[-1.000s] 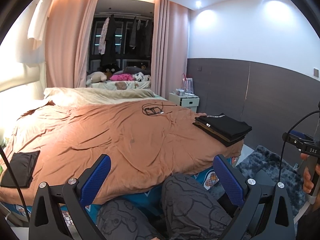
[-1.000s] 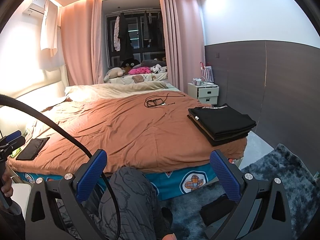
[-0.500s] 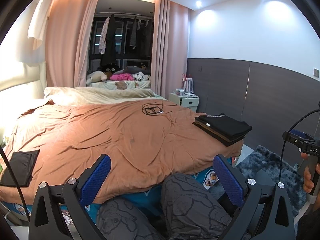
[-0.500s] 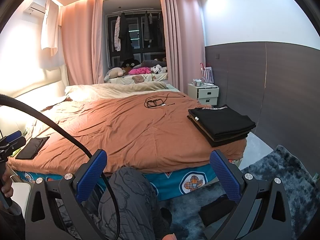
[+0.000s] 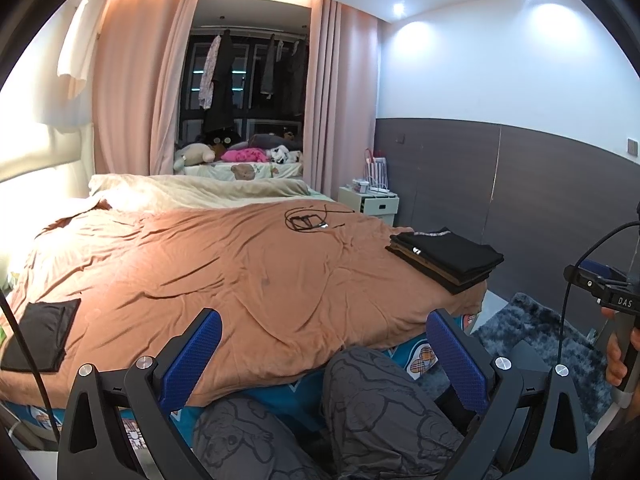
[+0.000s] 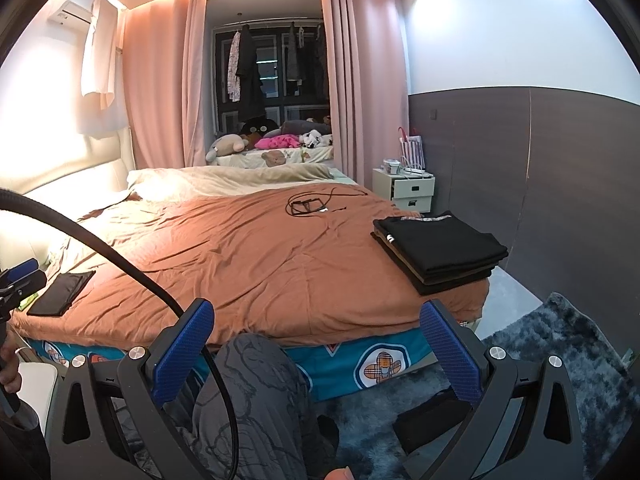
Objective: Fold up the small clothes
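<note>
On bed: folded black stack [image 6: 440, 252]; limp, light; pinch its corners
Claws: left gripper [image 5: 320, 354] and right gripper [image 6: 316, 344] wide open, empty

My left gripper [image 5: 320, 354] is held level, jaws spread wide, nothing between the blue pads [image 5: 192, 354]. My right gripper [image 6: 316, 350] is likewise wide apart and empty. A hand [image 5: 618, 354] grips the right handle; another hand [image 6: 9, 370] grips the left. Knees [image 5: 384, 400] sit below both.
</note>
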Available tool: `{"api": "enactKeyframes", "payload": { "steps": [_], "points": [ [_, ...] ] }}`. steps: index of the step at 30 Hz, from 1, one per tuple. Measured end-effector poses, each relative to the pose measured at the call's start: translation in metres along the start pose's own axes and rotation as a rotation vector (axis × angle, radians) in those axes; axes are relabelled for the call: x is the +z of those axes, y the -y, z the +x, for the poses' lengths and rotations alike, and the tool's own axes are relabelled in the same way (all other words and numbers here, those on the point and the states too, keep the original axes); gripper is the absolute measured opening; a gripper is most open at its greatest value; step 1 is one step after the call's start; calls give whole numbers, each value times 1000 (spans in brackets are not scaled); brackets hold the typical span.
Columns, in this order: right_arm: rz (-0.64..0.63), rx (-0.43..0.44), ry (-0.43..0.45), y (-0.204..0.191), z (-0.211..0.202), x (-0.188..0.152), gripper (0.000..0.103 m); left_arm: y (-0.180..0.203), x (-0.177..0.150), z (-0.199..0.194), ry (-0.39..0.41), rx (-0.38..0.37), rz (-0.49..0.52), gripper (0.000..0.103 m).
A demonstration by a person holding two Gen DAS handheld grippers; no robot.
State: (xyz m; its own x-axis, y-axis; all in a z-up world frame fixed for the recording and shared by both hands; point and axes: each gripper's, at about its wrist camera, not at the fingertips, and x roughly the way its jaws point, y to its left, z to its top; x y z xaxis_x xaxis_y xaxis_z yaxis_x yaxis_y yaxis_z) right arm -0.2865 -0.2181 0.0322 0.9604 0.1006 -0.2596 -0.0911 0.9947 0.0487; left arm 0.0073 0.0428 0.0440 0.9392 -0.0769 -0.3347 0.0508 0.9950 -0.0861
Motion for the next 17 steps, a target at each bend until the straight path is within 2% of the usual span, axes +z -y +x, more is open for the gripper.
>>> {"api": "enactKeyframes", "payload": {
  "steps": [17],
  "points": [
    [-5, -4, -1, 5, -4, -2, 103, 5, -2, -10, 28, 12, 2, 103]
  ]
}}
